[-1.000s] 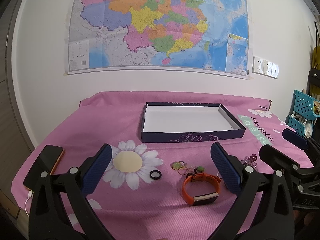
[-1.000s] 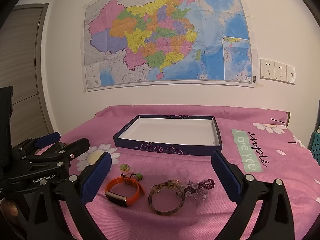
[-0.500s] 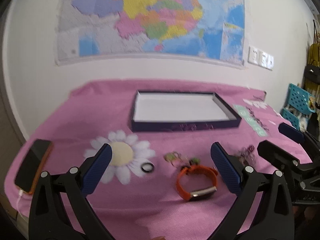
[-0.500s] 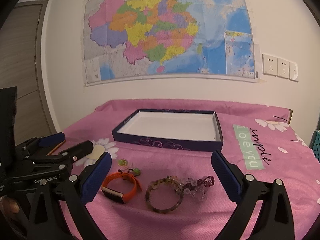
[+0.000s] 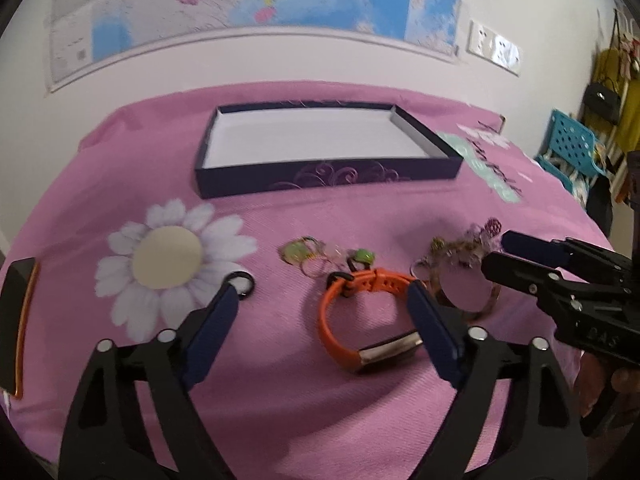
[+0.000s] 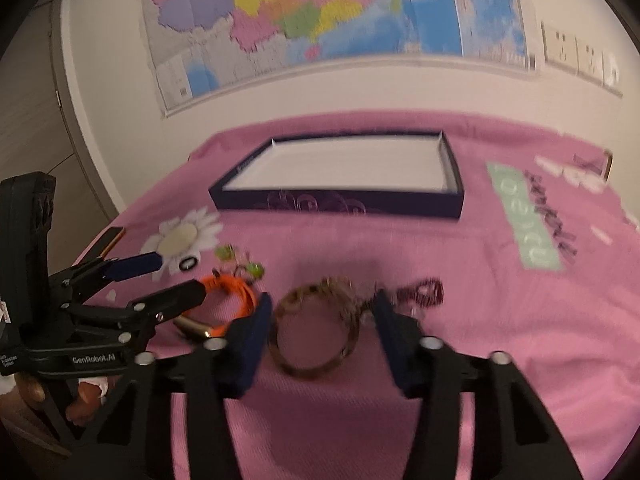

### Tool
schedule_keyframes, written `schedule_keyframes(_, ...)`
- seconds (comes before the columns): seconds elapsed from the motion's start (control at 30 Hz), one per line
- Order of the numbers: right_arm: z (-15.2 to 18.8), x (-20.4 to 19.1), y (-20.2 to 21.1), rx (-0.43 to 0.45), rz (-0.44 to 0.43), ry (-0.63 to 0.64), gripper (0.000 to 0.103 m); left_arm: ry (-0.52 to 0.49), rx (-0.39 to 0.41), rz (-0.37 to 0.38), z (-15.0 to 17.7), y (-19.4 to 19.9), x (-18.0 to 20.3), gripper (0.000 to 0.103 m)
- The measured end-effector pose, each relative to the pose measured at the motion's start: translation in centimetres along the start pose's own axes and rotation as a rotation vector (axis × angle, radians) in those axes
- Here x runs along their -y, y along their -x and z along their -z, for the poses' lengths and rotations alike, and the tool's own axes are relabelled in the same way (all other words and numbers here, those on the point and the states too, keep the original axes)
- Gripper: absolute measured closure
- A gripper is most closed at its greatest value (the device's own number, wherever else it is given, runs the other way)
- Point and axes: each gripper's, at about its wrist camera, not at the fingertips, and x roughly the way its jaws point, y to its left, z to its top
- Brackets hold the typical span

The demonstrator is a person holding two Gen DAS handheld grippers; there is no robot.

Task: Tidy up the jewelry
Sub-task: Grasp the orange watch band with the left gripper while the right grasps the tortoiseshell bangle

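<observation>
1. Lately, my right gripper (image 6: pixel 320 316) has been closing its jaws; they now flank the mottled brown bangle (image 6: pixel 316 330) lying flat on the cloth, pads beside it but not visibly pressing. Nothing is gripped yet.
2. My left gripper (image 5: pixel 324 306) has also been narrowing, though it stands wide, with the orange rubber wristband with a metal plate (image 5: pixel 366 318) lying between the jaws, untouched as far as I can tell.
3. Both claws have dropped closer to the pieces than a second ago. I judge that a double pickup is starting.
4. Loose items: small black ring (image 5: pixel 241 283) at ten o'clock of the wristband; green-stoned rings (image 5: pixel 320 256) at twelve; purple beaded bracelet (image 6: pixel 422 294) at two o'clock of the bangle.
5. Destination, in my judgement: shallow dark-blue cardboard tray with white floor (image 5: pixel 320 178), at twelve o'clock, holding nothing.
6. Surface: pink daisy-print cloth (image 5: pixel 280 400); dark phone (image 5: pixel 16 320) at nine o'clock edge.
7. Room: coloured wall map (image 6: pixel 320 20), white sockets (image 6: pixel 576 56), teal crate (image 5: pixel 572 148).
</observation>
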Motion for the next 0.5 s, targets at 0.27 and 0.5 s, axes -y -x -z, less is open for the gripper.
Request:
schedule_keyframes(0.27, 0.6, 0.9, -0.7, -0.065, -0.037, -0.047, 0.080, -0.005, -0.086, 0.076, 0.0, -1.7, 0.2, 0.050)
schedule_keyframes(0.5, 0.6, 1.9, -2.0, -0.114, -0.074, -0.118, 0.087, -0.006, -0.112, 0.102, -0.2, -2.3, 0.2, 0.066)
